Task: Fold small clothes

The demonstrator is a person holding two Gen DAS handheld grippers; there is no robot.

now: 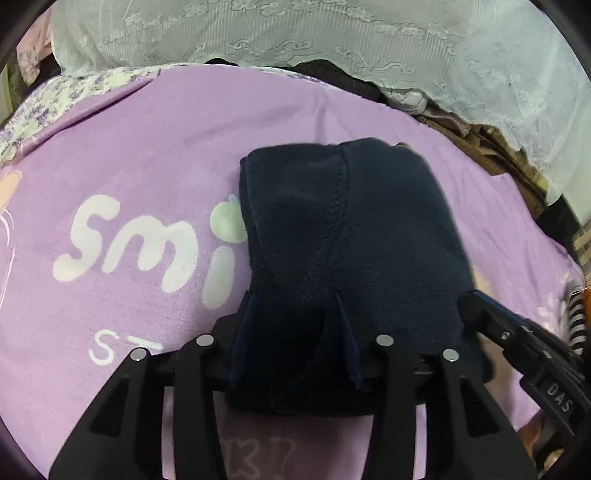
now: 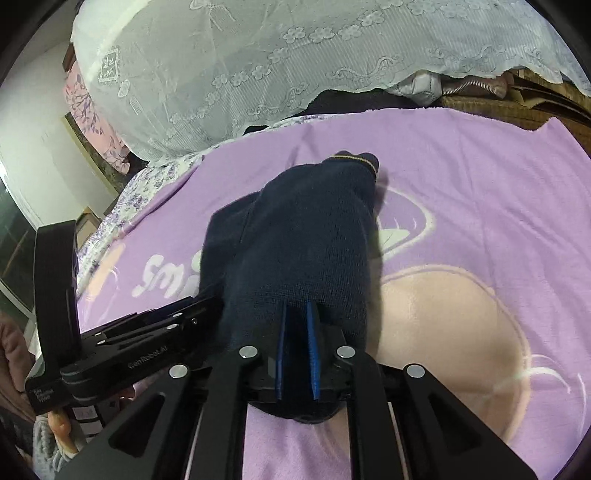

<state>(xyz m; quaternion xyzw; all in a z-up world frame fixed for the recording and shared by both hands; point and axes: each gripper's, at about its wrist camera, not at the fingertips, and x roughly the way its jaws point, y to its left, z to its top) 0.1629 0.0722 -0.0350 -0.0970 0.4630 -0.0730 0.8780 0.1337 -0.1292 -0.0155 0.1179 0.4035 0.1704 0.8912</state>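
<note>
The left gripper [image 1: 295, 332] has its blue-padded jaws set fairly wide with the near edge of a dark navy knitted garment [image 1: 347, 243] draped between and over them; whether they pinch the cloth cannot be told. The right gripper [image 2: 297, 332] has its blue pads drawn close together, a fold of the same navy knit [image 2: 303, 240] held between them. The garment lies bunched on a lilac fleece blanket printed with white lettering [image 1: 155, 155], its far end resting on the fleece.

Only the right wrist view shows a thin yellow stripe at the garment's far cuff [image 2: 364, 160] and the blanket's large peach cartoon patch [image 2: 450, 314]. Only the left wrist view shows a stitched seam running down the knit. Behind the blanket lies a white lace-covered pillow [image 1: 295, 33]. The garment's near edge is hidden under both tools, and its full shape cannot be made out.
</note>
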